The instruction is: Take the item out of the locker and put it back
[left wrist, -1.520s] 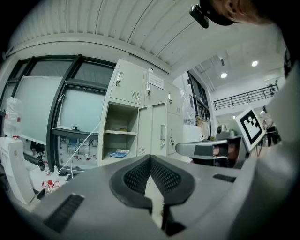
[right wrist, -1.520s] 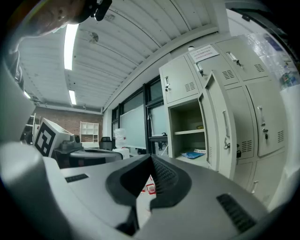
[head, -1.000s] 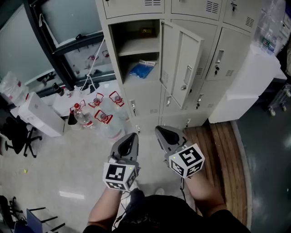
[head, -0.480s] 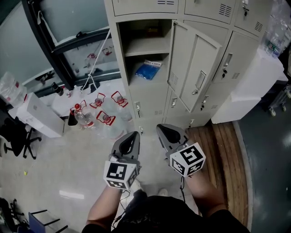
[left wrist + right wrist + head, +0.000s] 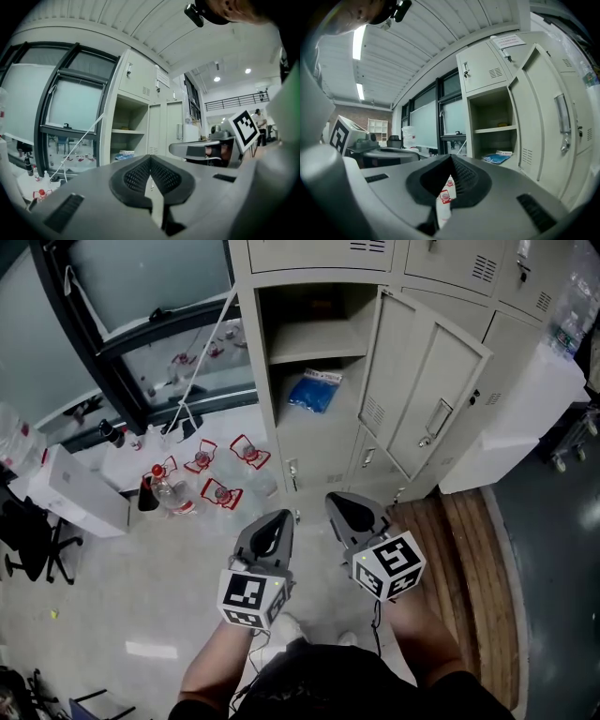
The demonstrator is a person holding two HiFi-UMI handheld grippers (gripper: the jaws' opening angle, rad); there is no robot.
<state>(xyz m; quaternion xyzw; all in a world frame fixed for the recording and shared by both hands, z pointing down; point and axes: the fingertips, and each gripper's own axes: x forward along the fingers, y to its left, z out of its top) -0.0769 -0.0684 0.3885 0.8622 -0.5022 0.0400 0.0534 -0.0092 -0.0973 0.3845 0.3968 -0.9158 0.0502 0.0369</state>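
The open locker (image 5: 314, 343) stands ahead, its door (image 5: 427, 399) swung out to the right. A blue packet (image 5: 315, 392) lies on its lower shelf, also visible in the left gripper view (image 5: 123, 154) and the right gripper view (image 5: 498, 158). A small yellow item (image 5: 501, 125) sits on the upper shelf. My left gripper (image 5: 273, 530) and right gripper (image 5: 345, 508) are held side by side over the floor, well short of the locker and pointing at it. Both are shut with nothing between the jaws.
Several water bottles with red handles (image 5: 217, 476) stand on the floor left of the locker, beside a white box (image 5: 80, 491). A wooden platform (image 5: 455, 549) and a white cabinet (image 5: 525, 413) lie to the right. An office chair (image 5: 28, 531) is far left.
Both grippers have moved together toward the locker, which now sits nearer and larger in the head view. The jaws stay shut.
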